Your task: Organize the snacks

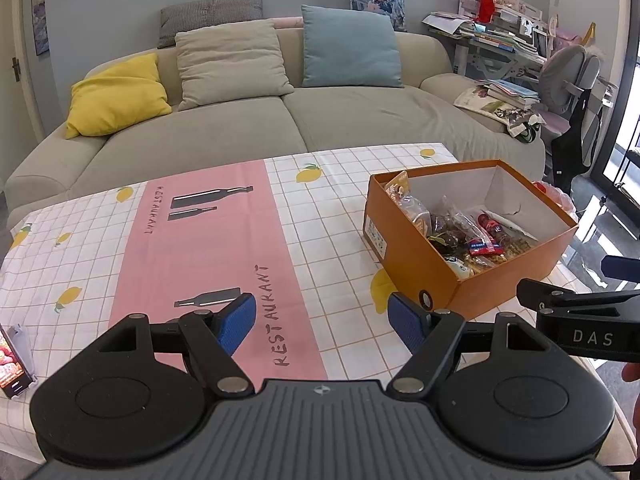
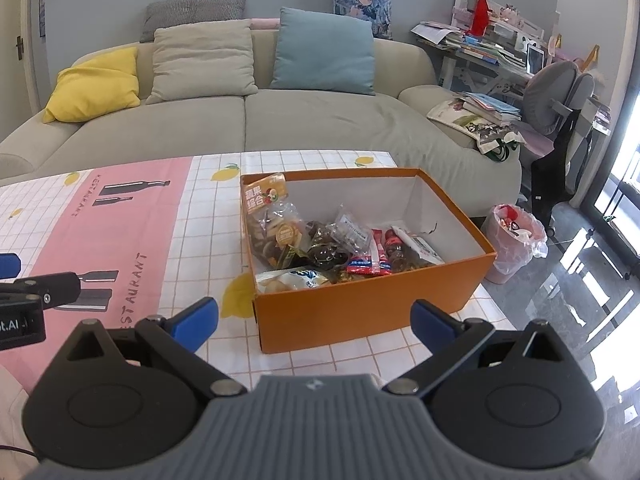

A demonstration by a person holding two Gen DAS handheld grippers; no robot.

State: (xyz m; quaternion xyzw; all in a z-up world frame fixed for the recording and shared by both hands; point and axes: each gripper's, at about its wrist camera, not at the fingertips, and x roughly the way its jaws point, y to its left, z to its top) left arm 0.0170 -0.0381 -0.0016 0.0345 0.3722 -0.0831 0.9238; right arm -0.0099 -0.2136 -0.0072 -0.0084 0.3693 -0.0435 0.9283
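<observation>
An orange cardboard box (image 2: 360, 308) stands open on the table's right part, filled with several snack packets (image 2: 320, 240); it also shows in the left wrist view (image 1: 500, 292). My right gripper (image 2: 316, 320) is open and empty, just in front of the box's near wall. My left gripper (image 1: 322, 320) is open and empty over the pink cloth, left of the box. One more snack packet (image 1: 14, 360) lies at the table's near left edge. The right gripper's side shows in the left wrist view (image 1: 580, 316).
The table carries a pink and white checked cloth (image 1: 200, 260) with lemon prints. A beige sofa (image 1: 240, 128) with cushions stands behind it. A pink bin (image 2: 514, 240) sits on the floor right of the table. A cluttered desk and chair (image 2: 556, 80) stand at the far right.
</observation>
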